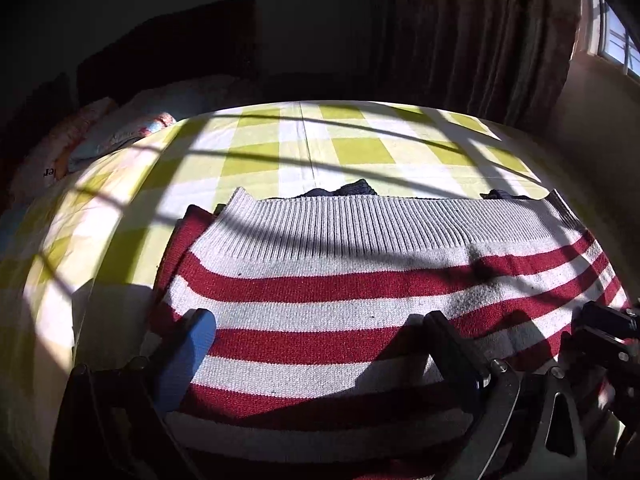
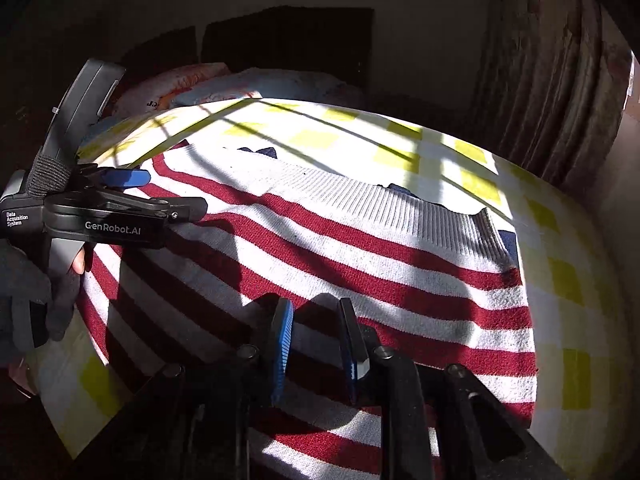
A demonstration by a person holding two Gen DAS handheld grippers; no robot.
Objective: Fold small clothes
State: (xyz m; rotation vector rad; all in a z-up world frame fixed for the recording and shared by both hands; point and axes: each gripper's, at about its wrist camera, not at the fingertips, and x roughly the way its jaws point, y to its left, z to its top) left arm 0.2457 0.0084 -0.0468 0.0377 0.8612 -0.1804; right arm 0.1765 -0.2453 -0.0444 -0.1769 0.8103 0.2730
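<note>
A red and white striped knit sweater [image 1: 320, 280] lies spread on the bed, its white ribbed hem at the far side; it also shows in the right wrist view [image 2: 360, 264]. Dark blue cloth [image 1: 352, 189] peeks out beyond the hem. My left gripper [image 1: 320, 320] is open wide, its fingers low over the near stripes with nothing between them; it also shows from the side in the right wrist view [image 2: 160, 190]. My right gripper [image 2: 316, 312] hovers over the near part of the sweater, jaws a narrow gap apart and empty.
The bed carries a yellow-green and white checked sheet [image 1: 352, 148], lit by window light with bar shadows. Pillows [image 1: 120, 132] lie at the far left. Dark curtains [image 1: 480, 40] hang at the back right beside a window [image 1: 616, 36].
</note>
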